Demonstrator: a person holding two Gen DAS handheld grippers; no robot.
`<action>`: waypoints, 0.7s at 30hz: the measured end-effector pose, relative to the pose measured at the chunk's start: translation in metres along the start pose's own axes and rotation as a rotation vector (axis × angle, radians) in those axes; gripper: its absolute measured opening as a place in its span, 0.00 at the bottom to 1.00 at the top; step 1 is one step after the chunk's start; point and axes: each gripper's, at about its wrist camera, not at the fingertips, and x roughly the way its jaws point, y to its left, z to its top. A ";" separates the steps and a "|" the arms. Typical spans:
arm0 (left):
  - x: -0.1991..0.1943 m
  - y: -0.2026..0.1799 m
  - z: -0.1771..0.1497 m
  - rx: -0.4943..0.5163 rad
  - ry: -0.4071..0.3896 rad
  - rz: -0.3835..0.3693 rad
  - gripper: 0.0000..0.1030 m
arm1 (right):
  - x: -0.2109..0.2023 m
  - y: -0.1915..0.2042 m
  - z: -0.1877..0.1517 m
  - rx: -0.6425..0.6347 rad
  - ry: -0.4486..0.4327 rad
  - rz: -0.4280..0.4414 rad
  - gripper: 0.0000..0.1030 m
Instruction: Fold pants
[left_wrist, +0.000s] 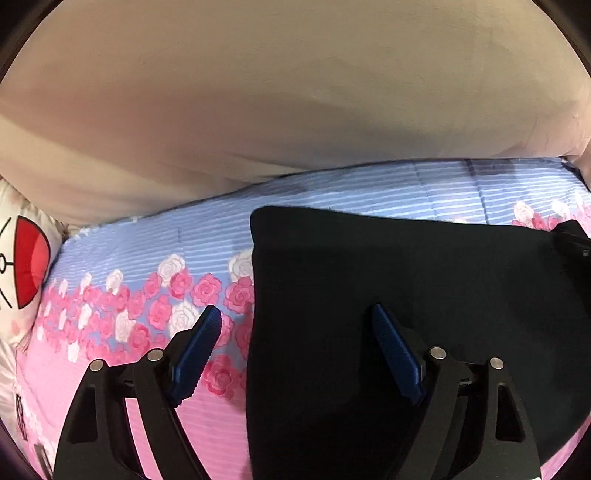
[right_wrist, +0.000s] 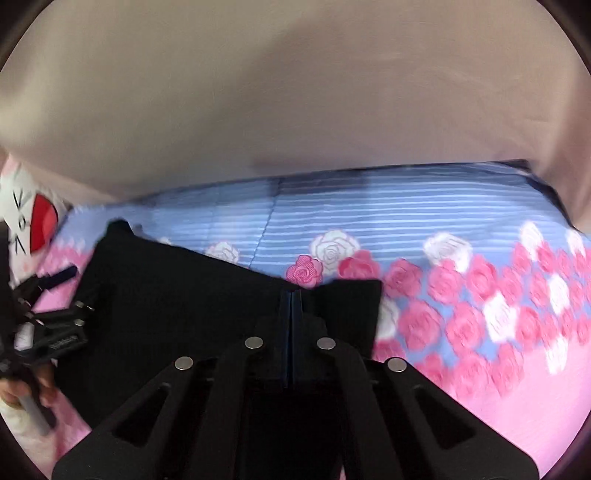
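Left wrist: cartoon pillow (left_wrist: 22, 266) beside floral bedspread (left_wrist: 147, 251).

Plain beige wall (left_wrist: 295, 92) behind bed; floral quilt (left_wrist: 129, 314), blue stripes, pink roses; cartoon pillow (left_wrist: 22, 266) at left.

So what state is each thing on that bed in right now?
Black pants: folded, lying flat on the bedspread.
Left gripper: open, astride the pants' edge, not pinching.
Right gripper: shut, pads together at the pants' edge.
Floral bedspread: spread flat.
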 end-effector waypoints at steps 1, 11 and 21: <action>-0.006 -0.001 0.000 0.004 -0.013 0.008 0.78 | -0.011 0.005 -0.002 -0.009 -0.025 0.001 0.05; -0.060 -0.023 -0.044 0.022 -0.047 -0.061 0.77 | -0.054 0.023 -0.102 -0.083 -0.017 -0.090 0.01; -0.066 -0.023 -0.071 -0.005 -0.004 -0.058 0.77 | -0.084 0.014 -0.117 0.013 -0.044 -0.093 0.02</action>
